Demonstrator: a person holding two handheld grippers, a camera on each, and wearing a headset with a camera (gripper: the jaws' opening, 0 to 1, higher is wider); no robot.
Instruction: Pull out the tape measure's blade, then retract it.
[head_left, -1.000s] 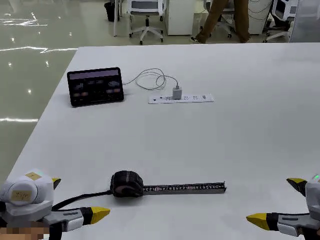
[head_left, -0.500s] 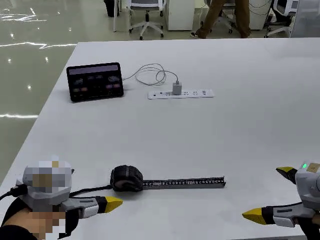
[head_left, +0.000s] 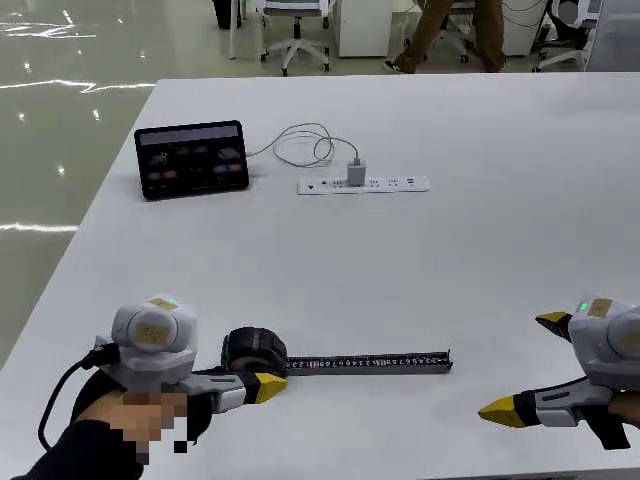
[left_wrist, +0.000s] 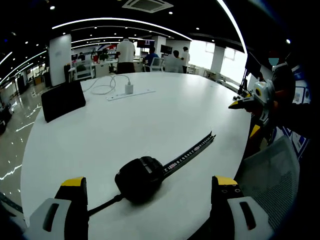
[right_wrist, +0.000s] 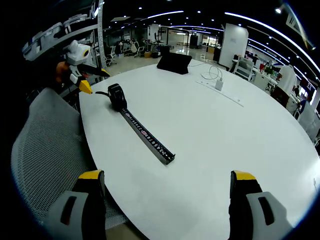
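A black tape measure case (head_left: 253, 352) lies near the white table's front edge, with its blade (head_left: 370, 363) drawn out to the right, flat on the table. My left gripper (head_left: 245, 372) is open around the case, one yellow fingertip (head_left: 268, 388) just in front of it. In the left gripper view the case (left_wrist: 140, 177) sits between the spread jaws of the left gripper (left_wrist: 149, 181), not clamped. My right gripper (head_left: 523, 365) stands open to the right of the blade's end (head_left: 447, 362), apart from it. From the right gripper (right_wrist: 167, 175) the blade (right_wrist: 145, 134) runs away toward the case (right_wrist: 116, 95).
A dark tablet (head_left: 192, 160) stands at the back left. A white power strip (head_left: 363, 184) with a charger and a coiled cable (head_left: 300, 150) lies mid-table. Office chairs and a person's legs are beyond the far edge. A grey mesh chair (right_wrist: 45, 150) is by the near edge.
My left gripper has moved right and forward until its jaws flank the tape case. The right gripper has risen slightly. The tape measure and its blade have stayed put.
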